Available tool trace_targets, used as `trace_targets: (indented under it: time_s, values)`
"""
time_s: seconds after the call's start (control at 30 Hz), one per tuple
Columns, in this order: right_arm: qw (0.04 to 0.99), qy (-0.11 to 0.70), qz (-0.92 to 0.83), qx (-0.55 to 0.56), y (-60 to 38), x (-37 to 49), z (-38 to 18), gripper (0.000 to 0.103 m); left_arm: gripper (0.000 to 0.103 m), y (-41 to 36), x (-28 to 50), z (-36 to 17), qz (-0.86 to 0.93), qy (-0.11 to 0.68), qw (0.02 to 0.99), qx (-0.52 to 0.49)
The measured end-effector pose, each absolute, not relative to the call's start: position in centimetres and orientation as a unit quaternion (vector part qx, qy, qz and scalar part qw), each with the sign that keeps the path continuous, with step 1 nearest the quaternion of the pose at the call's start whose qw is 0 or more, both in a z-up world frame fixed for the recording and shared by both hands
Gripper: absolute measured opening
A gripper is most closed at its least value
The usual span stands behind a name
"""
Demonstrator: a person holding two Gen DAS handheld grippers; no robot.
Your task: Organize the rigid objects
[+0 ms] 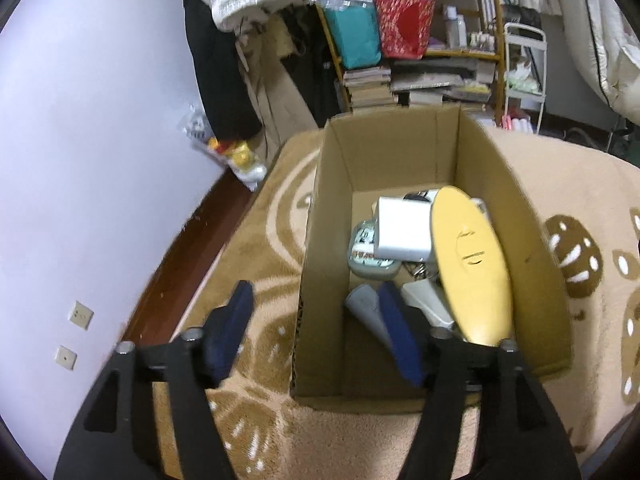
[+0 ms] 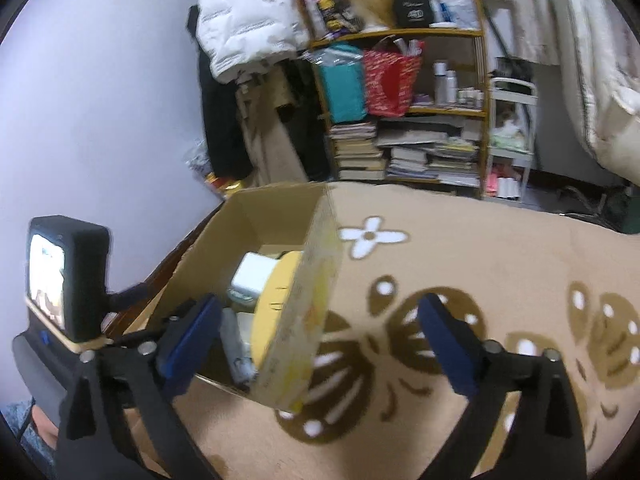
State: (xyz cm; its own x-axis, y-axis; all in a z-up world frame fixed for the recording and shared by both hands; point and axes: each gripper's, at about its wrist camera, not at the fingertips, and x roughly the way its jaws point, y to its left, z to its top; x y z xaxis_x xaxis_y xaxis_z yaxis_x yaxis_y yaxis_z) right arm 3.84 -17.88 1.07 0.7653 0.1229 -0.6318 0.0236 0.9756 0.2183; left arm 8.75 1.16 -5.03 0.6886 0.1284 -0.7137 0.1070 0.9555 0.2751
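While both sets of jaws stand wide apart and hold nothing, the left gripper (image 1: 316, 312) hangs over the near end of an open cardboard box (image 1: 532, 240), its blue-padded right finger inside the box opening and its left finger outside, over the carpet (image 1: 560, 168). The right gripper (image 2: 320, 336) straddles the near right corner of the same box (image 2: 304, 320), one blue finger on the box side and the other over the patterned carpet (image 2: 480, 240). Inside the box, a yellow oval lid (image 1: 472, 264) leans tilted against the right wall, with a white rectangular block (image 1: 404, 232) just beside it to the left, overlapping a pale green case (image 1: 368, 256). Nearer the left gripper lie a grey wedge-shaped piece (image 1: 366, 306) and a white object (image 1: 426, 302), the latter partly hidden under the yellow lid. Smaller items deeper in the box are too crowded to make out. The box rests on a beige carpet with brown and white floral figures, close to a lavender wall (image 1: 100, 120) with a dark baseboard. In the right wrist view, the black camera housing (image 2: 76, 276) of the left gripper shows at the left edge. Beyond the carpet stands a wooden shelf (image 1: 492, 28) packed with a teal bag (image 1: 354, 36), a red bag (image 1: 404, 26), bottles and stacks of books (image 1: 368, 88), with coats and a white quilted jacket (image 2: 244, 16) hanging to its left.
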Motion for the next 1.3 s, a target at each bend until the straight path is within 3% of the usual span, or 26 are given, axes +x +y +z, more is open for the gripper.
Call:
trace_targets:
  time_s: [0.07, 0.2, 0.77, 1.3]
  values:
    - [0.935, 0.338, 0.014, 0.106, -18.6, 3.0, 1.7, 0.103, 0.087, 0.9, 7.8, -4.2, -0.009, 0.383, 0.913, 0.142]
    - [0.939, 0.327, -0.008, 0.105, -19.7, 1.6, 2.8, 0.103, 0.101, 0.6, 5.6, -2.5, -0.020, 0.352, 0.926, 0.133]
    - [0.954, 0.279, -0.043, 0.098, -21.2, -4.7, 5.1, 0.103, 0.102, 0.3, -1.7, 2.8, -0.037, 0.273, 0.954, 0.121]
    - [0.960, 0.251, -0.039, 0.119, -22.2, -7.3, 3.4, 0.103, 0.102, -0.2, -4.4, 1.6, -0.035, 0.244, 0.963, 0.108]
